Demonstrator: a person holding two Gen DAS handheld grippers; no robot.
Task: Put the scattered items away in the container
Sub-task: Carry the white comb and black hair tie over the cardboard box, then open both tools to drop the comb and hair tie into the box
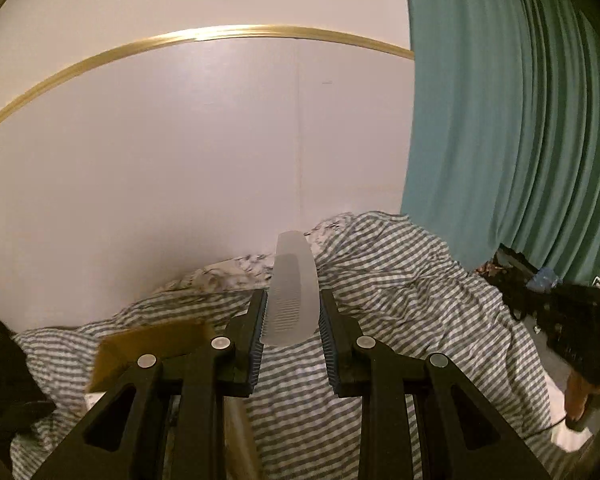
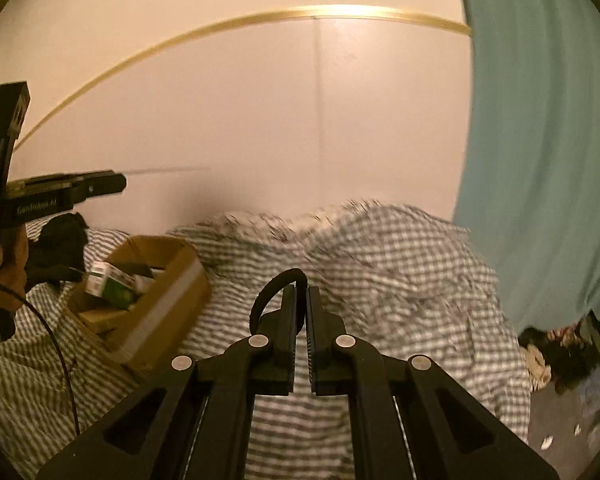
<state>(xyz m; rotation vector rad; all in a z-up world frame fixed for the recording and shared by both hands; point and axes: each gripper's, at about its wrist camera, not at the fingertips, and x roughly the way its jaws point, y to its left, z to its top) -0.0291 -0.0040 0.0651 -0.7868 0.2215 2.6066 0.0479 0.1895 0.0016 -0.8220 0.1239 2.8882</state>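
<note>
Left wrist view: the left gripper [image 1: 292, 316] pinches a frosted translucent comb [image 1: 291, 292] between its blue-padded fingers [image 1: 259, 340]. The comb's long axis runs straight ahead along the fingers, its rounded tip pointing away toward the pale wall [image 1: 180, 140], teeth toward the left finger; its near end hangs past the pads. Below lies a striped bedcover [image 1: 400, 280], and the corner of a cardboard box [image 1: 148, 348] shows at lower left, mostly hidden behind the gripper.

Right wrist view: the right gripper [image 2: 302, 296] is pressed together on a thin black loop [image 2: 274, 286], perhaps a hair tie, which arcs out leftward from the fingertips. The open box [image 2: 168, 308] sits on the bed to the left, holding a green-and-white packet [image 2: 112, 286] whose print is too blurred to read. A teal curtain [image 2: 540, 140] hangs at right.
</note>
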